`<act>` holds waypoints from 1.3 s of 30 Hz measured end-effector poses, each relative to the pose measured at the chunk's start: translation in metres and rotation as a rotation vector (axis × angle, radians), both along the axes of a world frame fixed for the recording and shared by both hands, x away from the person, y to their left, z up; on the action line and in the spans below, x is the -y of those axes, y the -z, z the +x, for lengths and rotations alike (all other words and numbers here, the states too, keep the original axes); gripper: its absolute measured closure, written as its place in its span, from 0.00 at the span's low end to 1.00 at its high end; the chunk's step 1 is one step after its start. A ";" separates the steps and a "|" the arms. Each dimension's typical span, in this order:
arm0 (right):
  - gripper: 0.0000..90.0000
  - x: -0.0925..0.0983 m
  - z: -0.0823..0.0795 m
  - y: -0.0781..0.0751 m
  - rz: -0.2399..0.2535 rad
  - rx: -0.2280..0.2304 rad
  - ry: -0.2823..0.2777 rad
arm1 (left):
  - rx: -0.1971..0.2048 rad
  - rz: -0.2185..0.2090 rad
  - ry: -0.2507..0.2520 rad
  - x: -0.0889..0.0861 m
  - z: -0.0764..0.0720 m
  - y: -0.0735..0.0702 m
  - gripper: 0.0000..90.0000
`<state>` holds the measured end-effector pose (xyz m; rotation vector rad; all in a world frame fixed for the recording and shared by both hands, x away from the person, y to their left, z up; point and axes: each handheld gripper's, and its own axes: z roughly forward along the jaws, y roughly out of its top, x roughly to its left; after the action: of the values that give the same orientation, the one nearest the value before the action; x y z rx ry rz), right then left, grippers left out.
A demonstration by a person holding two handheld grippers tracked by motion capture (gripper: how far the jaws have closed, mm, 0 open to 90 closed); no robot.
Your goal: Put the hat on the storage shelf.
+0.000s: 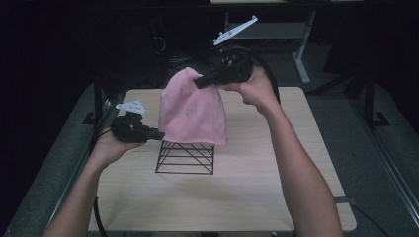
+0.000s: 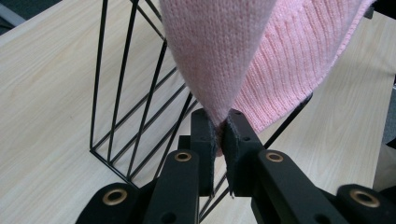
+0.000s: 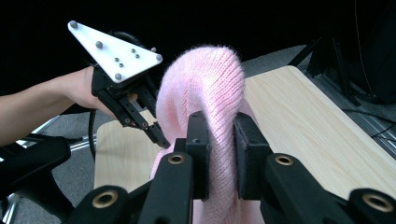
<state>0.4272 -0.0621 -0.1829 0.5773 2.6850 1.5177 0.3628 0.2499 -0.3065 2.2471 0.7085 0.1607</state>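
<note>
Clamping both the left gripper (image 1: 159, 134) and right gripper (image 1: 197, 82) on the soft, light pink knit hat (image 1: 191, 111), best taken at its ribbed edge, above the wire rack (image 1: 185, 158).

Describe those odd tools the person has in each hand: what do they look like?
Each is a chunky black handheld device. The left gripper and right gripper both end in two flat black jaws with dark pads, hinged on arms with brass-coloured rivets. A pale triangular plate studded with small screws sits on top of each. A black cable trails from the left one. The person's forearms are bare, without sleeves.
</note>
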 end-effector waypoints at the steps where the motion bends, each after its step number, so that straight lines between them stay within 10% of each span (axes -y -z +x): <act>1: 0.86 0.001 0.000 0.000 0.002 -0.005 -0.001 | 0.001 0.004 0.001 0.000 0.001 0.000 0.92; 14: 0.86 0.007 -0.007 0.002 0.023 0.012 -0.021 | 0.019 -0.011 0.005 -0.002 -0.006 -0.001 0.92; 39: 0.86 -0.036 -0.020 0.037 0.001 -0.006 -0.133 | -0.036 0.029 -0.053 -0.030 -0.020 0.039 0.92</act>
<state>0.4072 -0.0258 -0.2195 0.4116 2.7786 1.5492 0.3424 0.2804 -0.3455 2.2652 0.7904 0.1584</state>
